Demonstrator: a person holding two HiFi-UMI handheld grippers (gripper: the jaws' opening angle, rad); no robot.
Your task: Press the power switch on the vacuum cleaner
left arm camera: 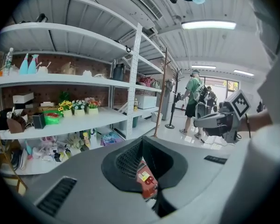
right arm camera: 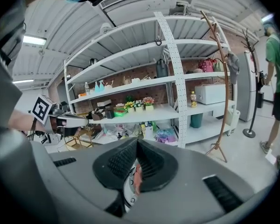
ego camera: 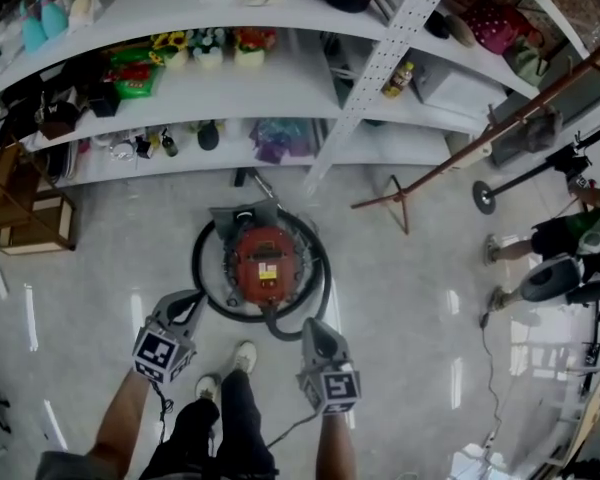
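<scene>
The vacuum cleaner (ego camera: 261, 265) is a red round canister on the pale floor, ringed by its black hose (ego camera: 204, 286), just ahead of the person's shoes. My left gripper (ego camera: 189, 305) hovers at the canister's near-left side and my right gripper (ego camera: 311, 328) at its near-right, both short of it. In the left gripper view the jaws (left arm camera: 141, 146) meet at the tips, and a slice of the red vacuum cleaner (left arm camera: 147, 181) with a label shows behind them. The right gripper's jaws (right arm camera: 136, 143) also meet, with a thin red sliver of the vacuum cleaner (right arm camera: 136, 178) behind. Neither holds anything. I cannot make out the switch.
White shelving (ego camera: 270, 88) with flower pots, bottles and bags runs along the far side. A wooden coat stand (ego camera: 400, 203) leans at the right. A wooden crate (ego camera: 35, 223) sits at the left. Another person (ego camera: 555, 238) and equipment stand at the right edge.
</scene>
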